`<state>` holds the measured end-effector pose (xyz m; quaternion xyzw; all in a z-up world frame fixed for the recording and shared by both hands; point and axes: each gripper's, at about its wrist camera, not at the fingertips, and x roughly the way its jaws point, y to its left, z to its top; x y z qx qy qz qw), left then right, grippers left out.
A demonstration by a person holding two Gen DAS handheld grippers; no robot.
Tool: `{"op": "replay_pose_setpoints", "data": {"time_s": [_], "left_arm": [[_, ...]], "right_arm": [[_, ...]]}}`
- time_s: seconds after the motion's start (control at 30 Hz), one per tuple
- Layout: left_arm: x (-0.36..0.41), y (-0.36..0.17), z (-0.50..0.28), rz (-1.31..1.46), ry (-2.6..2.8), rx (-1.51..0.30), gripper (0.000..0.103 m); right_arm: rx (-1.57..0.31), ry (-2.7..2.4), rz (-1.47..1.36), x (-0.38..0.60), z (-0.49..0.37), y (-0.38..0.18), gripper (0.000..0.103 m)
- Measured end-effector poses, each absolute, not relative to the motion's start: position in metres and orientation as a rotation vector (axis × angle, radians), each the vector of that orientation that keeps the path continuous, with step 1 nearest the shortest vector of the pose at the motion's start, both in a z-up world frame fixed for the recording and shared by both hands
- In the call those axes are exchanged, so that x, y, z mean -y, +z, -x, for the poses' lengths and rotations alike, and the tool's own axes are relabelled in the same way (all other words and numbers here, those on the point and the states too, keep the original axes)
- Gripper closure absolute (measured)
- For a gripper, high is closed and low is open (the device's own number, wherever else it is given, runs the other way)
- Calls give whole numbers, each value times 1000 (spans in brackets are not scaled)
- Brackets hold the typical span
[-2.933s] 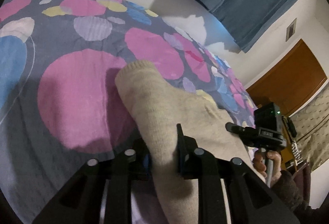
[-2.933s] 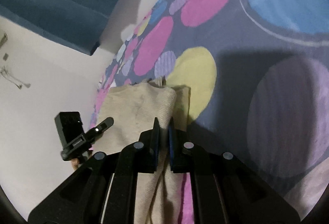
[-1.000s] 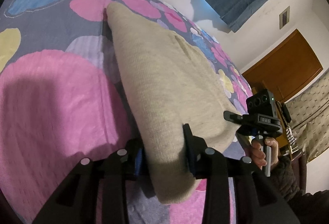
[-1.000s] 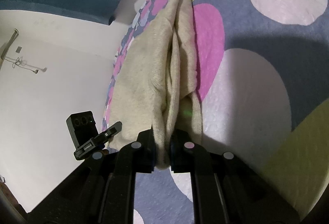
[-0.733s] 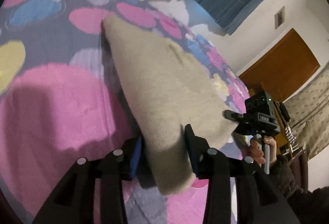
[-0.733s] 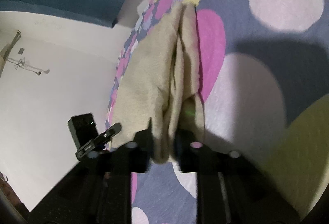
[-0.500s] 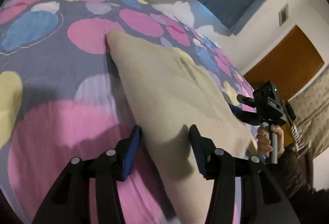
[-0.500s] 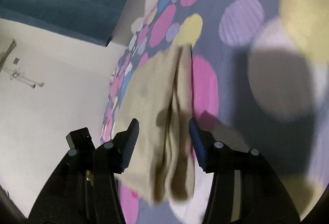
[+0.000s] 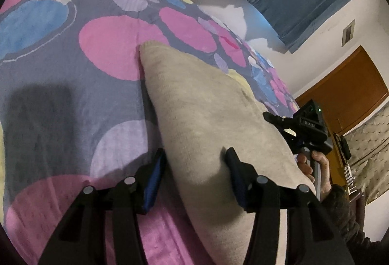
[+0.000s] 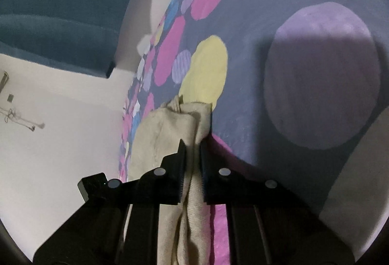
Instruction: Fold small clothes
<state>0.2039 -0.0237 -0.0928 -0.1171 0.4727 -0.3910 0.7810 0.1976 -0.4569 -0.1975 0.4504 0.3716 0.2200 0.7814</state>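
A bed cover (image 9: pixel 73 85) of dark grey fabric printed with pink, blue, yellow and lilac circles fills most of both views. On it lies a beige knitted garment (image 9: pixel 206 119), folded lengthwise into a long tapering shape with one rounded end resting on a pink circle; the knit looks fine-ribbed and soft, with a faint darker patch and a small seam near its middle. The left hand-held gripper (image 9: pixel 194 162) straddles its near end, jaws opening, the blue-lined pads apart from the cloth. The right hand-held gripper (image 10: pixel 193 150) is clenched on a bunched edge of the garment, which gathers into folds between its fingers. A hand (image 9: pixel 316 167) holds that gripper's grip.
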Motion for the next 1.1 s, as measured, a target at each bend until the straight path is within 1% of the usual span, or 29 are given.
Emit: {"op": "replay_pose_setpoints", "data": {"time_s": [0.07,0.2,0.27,0.3,0.43,0.53,0.6,0.7,0.73,0.8,0.93,1.03,1.1], "left_arm": [[22,-91,-201,246,-836,-1012,49],[18,-88,-194,247,-801,-1001,39],[16,-85,-187,245,-774,-992,35],[16,-84,-185,240,-763,-987,32],[15,-79,-164,182,-689,-959,23],[11,-75,-146,162,-659,-942,22],[7,-73,-133,154,-628,-933,21],[3,-69,-111,130,-578,-913,19],[1,-67,-103,119,-559,-904,18],[0,-66,-90,96,-525,-890,17],[-5,-61,-64,82,-467,-874,17],[-5,-58,-46,62,-412,-861,17],[-3,-55,-35,35,-403,-851,17]], "right_arm": [[-798,465,-969,458,-195,-197,93],[-782,446,-1009,464,-183,-198,88],[-781,435,-1010,466,-172,-198,83],[-780,427,-1008,466,-166,-197,82],[-760,428,-1014,465,-138,-194,67],[-750,427,-1009,463,-114,-192,59],[-748,429,-997,459,-98,-191,57],[-750,430,-975,453,-76,-189,51],[-747,430,-974,451,-69,-189,47],[-744,425,-966,448,-54,-188,43],[-749,406,-888,433,-27,-182,30],[-762,374,-788,416,-8,-177,24],[-768,357,-731,406,3,-174,22]]}}
